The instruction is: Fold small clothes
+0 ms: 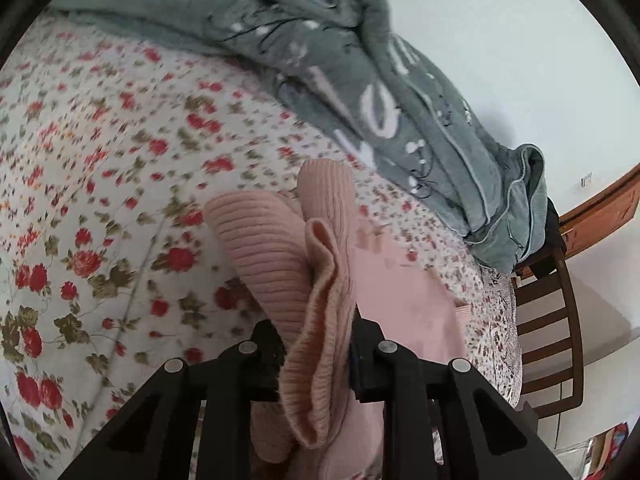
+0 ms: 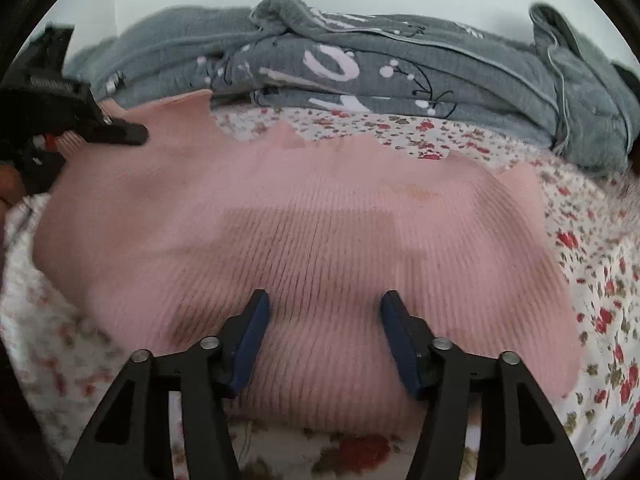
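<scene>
Gripping pink sweater point(image 1: 316, 308): left claw point(image 1: 316, 344) only.

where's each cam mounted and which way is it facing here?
Left wrist: on the left gripper, looking down along its fingers, which pinch a bunched fold of the pink sweater; floral bedspread and grey blanket beyond.
Right wrist: on the right gripper, angled down over the spread sweater, jaws apart; the left gripper shows at far left.
Shared: sweater, bedspread, blanket, left gripper.
</scene>
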The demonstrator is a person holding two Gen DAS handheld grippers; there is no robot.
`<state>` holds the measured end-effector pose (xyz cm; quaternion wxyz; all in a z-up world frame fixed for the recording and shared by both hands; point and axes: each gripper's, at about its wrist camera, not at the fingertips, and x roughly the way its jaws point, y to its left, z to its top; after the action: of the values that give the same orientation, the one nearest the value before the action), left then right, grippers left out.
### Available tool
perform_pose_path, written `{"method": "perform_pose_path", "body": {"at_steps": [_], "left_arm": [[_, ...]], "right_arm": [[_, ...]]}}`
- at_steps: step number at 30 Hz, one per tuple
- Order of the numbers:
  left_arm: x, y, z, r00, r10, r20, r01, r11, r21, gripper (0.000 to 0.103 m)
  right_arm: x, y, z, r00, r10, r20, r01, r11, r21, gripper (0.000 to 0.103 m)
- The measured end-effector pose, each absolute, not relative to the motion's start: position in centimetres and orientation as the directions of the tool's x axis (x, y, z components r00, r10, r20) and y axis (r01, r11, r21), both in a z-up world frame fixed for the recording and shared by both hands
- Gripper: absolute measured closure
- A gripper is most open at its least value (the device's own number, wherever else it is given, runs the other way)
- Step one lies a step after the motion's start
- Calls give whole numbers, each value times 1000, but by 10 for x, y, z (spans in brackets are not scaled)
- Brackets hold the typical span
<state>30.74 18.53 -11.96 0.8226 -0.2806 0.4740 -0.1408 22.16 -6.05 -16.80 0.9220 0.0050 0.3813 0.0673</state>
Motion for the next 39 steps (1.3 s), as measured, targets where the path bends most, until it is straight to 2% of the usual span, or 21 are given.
{"method": "perform_pose_path", "body": {"at_steps": [3, 7, 14, 24, 28, 30, 31, 32, 36, 39], "left_arm": [[309, 169, -105, 509, -501, -700, -25, 805, -593, 81], [312, 139, -86, 507, -478, -717, -21, 825, -565, 81], [314, 68, -66, 490, -449, -747, 14, 861, -508, 81], [315, -48, -92, 386, -462, -798, 81, 879, -470, 80], [311, -61, -96, 317, -508, -801, 105, 858, -503, 68], [305, -54, -86, 324, -571, -754, 148, 818, -556, 60], [301, -48, -78, 339, -586, -737, 165, 808, -566, 49], [298, -44, -71, 360, -588, -725, 176, 806, -566, 43], [286, -15, -48, 441, -545, -713, 202, 835, -512, 43], [275, 21, -44, 498, -480, -722, 172, 871, -461, 42]], "right_arm": [[207, -81, -149, 722, 164, -672, -126, 986, 106, 48], [190, -117, -127, 767, 125, -630, -87, 992, 91, 48], [165, -191, -118, 787, 64, -614, -6, 995, 96, 48], [136, -267, -122, 781, 11, -624, 110, 982, 155, 48], [126, -268, -123, 779, 23, -626, 101, 982, 162, 48], [125, -261, -122, 779, 50, -625, 76, 982, 173, 48], [126, -257, -121, 778, 64, -625, 61, 982, 176, 48], [127, -250, -119, 779, 76, -623, 47, 983, 178, 48], [133, -229, -110, 779, 164, -605, -27, 973, 230, 45], [143, -215, -106, 762, 277, -586, -88, 940, 330, 44]]}}
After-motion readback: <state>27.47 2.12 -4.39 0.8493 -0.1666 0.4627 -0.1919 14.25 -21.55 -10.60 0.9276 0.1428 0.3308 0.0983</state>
